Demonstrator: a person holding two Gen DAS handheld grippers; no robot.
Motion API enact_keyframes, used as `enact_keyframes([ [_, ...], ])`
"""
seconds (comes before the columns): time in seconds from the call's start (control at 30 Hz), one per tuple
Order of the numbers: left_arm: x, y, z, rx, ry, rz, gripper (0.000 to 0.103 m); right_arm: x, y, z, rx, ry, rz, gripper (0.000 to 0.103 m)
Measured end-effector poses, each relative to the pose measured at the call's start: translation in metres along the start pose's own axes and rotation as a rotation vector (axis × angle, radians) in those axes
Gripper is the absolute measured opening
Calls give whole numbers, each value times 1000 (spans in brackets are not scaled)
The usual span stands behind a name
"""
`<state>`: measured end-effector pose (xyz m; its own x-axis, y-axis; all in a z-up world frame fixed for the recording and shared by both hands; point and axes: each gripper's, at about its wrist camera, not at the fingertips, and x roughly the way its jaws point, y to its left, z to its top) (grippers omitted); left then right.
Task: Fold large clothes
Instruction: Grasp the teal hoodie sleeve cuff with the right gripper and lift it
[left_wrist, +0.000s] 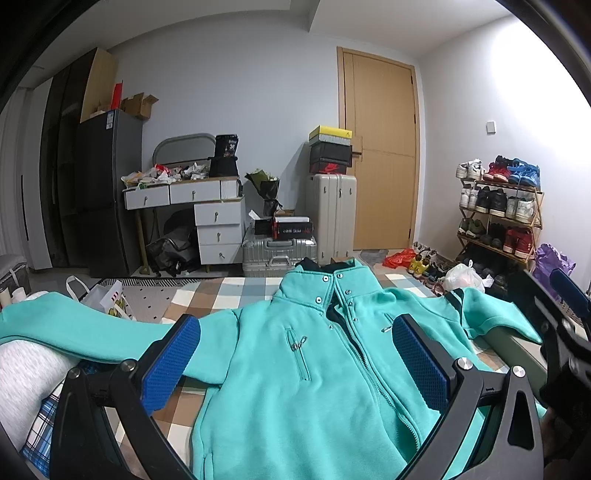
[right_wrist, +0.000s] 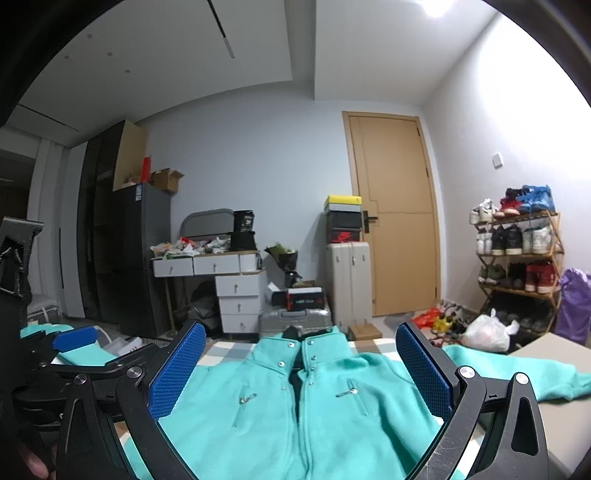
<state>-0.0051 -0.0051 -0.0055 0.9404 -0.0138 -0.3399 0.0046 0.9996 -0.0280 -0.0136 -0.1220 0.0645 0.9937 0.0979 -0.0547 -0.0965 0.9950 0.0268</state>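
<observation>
A turquoise zip-up fleece jacket (left_wrist: 295, 365) lies front up on a checkered bed cover (left_wrist: 221, 291), collar toward the far end, both sleeves spread out sideways. It also shows in the right wrist view (right_wrist: 314, 406). My left gripper (left_wrist: 295, 354) is open and empty above the jacket's chest, its blue pads (left_wrist: 170, 365) wide apart. My right gripper (right_wrist: 301, 365) is open and empty above the chest too. The right gripper's body shows at the right edge of the left wrist view (left_wrist: 554, 325); the left gripper's body shows at the left of the right wrist view (right_wrist: 74, 350).
A grey-white pillow (left_wrist: 26, 373) and plaid cloth lie at the left of the bed. Beyond the bed stand a black fridge (left_wrist: 107, 192), a cluttered white drawer desk (left_wrist: 207, 206), suitcases (left_wrist: 332, 218), a wooden door (left_wrist: 380, 155) and a shoe rack (left_wrist: 498, 210).
</observation>
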Motion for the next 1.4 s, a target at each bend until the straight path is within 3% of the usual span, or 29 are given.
enact_keyframes([
  [0.1,4,-2,-5,3,35,-16,102,6,-13,1,23,38,-20,103],
  [0.2,3,-7,-6,26,47,-31,102,12,-54,4,107,139,-48,103],
  [0.37,-3,-14,-4,46,42,-57,102,6,-189,-2,352,352,-235,103],
  [0.43,-3,-18,-5,60,45,-62,102,-7,-259,-14,481,452,-363,103],
  [0.5,-2,-22,-4,74,44,-63,102,-21,-311,-29,586,521,-424,103],
  [0.6,1,-27,-5,92,48,-67,102,-35,-374,-54,792,613,-433,103],
  [0.63,3,-28,-6,99,52,-66,102,-39,-391,-62,865,611,-441,98],
  [0.7,5,-31,-8,110,59,-62,102,-41,-413,-73,966,623,-455,97],
  [0.73,6,-32,-9,116,61,-59,102,-37,-419,-76,982,643,-459,97],
  [0.83,8,-34,-11,138,65,-39,102,-26,-434,-79,982,664,-481,83],
  [0.9,10,-34,-12,142,69,-30,102,-21,-438,-81,963,655,-502,83],
  [0.93,10,-33,-12,141,73,-28,102,-18,-438,-79,936,660,-536,76],
  [1.03,13,-34,-13,144,80,-15,102,-5,-444,-76,876,696,-625,35],
  [1.07,14,-35,-15,150,84,-9,102,-1,-447,-78,874,714,-635,25],
  [1.13,17,-36,-18,167,96,10,102,2,-456,-78,862,727,-648,16],
  [1.3,21,-38,-24,203,113,43,102,10,-474,-57,744,682,-721,11],
  [1.4,22,-41,-25,229,112,66,102,16,-484,-36,705,606,-747,11],
])
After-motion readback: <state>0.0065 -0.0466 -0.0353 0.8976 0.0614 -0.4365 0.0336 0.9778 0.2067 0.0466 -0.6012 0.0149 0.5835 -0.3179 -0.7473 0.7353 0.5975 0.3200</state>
